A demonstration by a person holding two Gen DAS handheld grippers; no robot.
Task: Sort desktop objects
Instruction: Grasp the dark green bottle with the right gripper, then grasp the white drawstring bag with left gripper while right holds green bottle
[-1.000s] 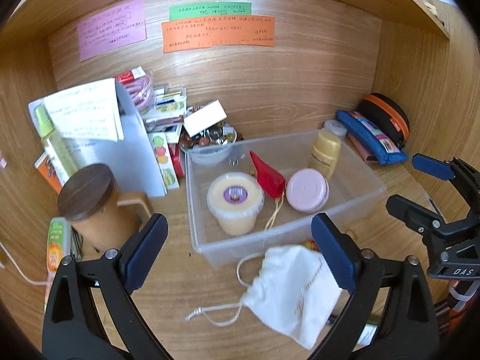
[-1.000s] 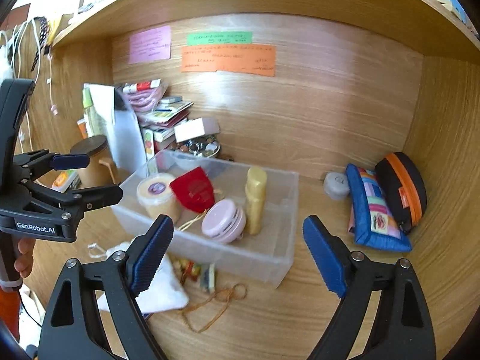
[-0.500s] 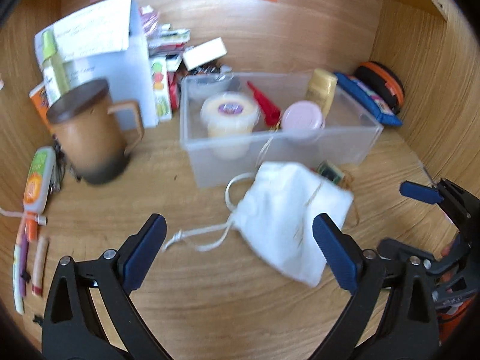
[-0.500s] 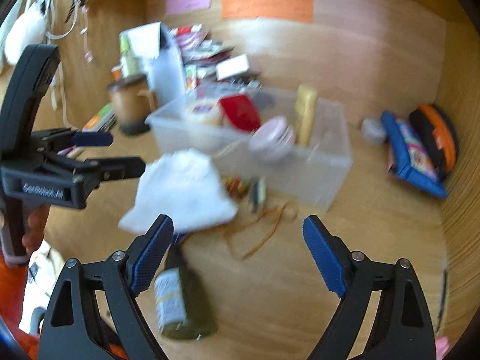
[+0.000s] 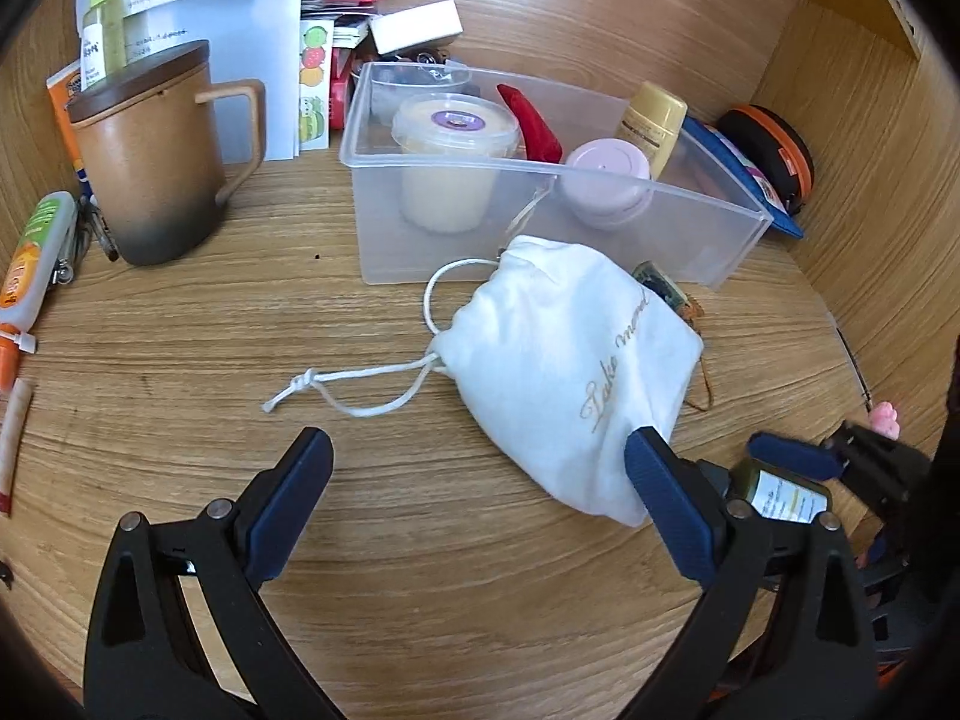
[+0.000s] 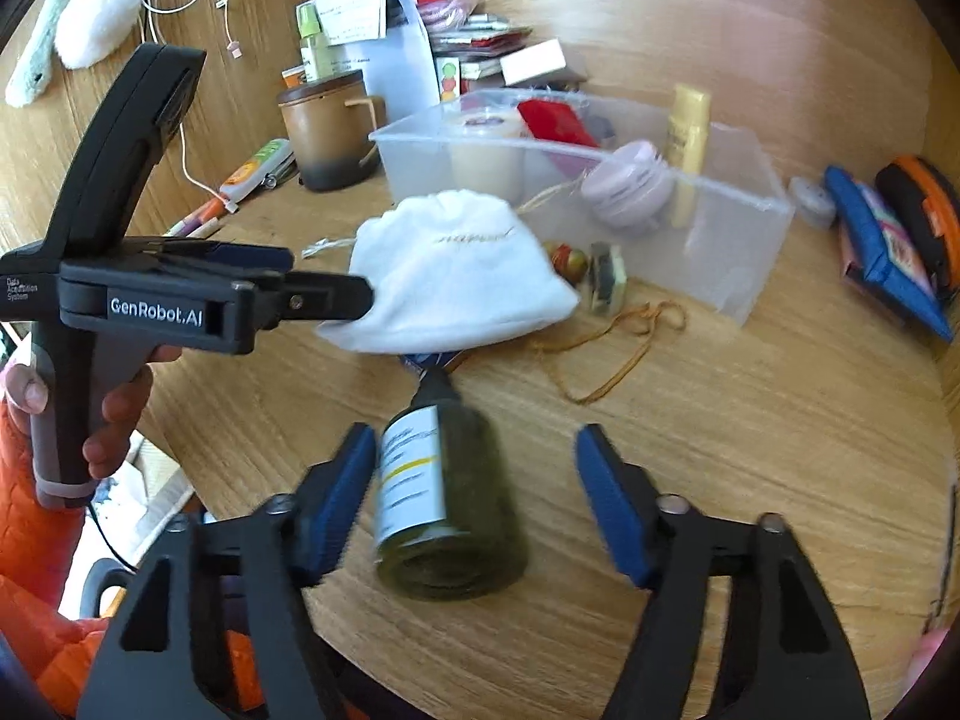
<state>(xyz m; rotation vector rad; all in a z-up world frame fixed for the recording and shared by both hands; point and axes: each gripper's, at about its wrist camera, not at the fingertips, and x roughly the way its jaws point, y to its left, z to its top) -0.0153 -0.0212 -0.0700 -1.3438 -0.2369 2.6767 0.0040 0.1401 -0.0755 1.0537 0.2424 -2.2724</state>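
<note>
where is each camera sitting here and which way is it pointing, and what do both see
Left wrist: on the left gripper, looking down and forward over the wooden desk at the white drawstring pouch; its open blue-padded fingers show.
Right wrist: on the right gripper, facing the lying dark green glass bottle; its fingers and the person's left hand show.
Shared: pouch, bottle, clear plastic bin.

The black left gripper [image 6: 324,276], left of the white cloth drawstring bag [image 6: 456,282], says "GenRobot.AI" in white on its side. Tiny white words at its back end are too small to read. The bag has thin gold handwriting that starts with "Lake". Notes and labels behind the bag are too small to read.
</note>
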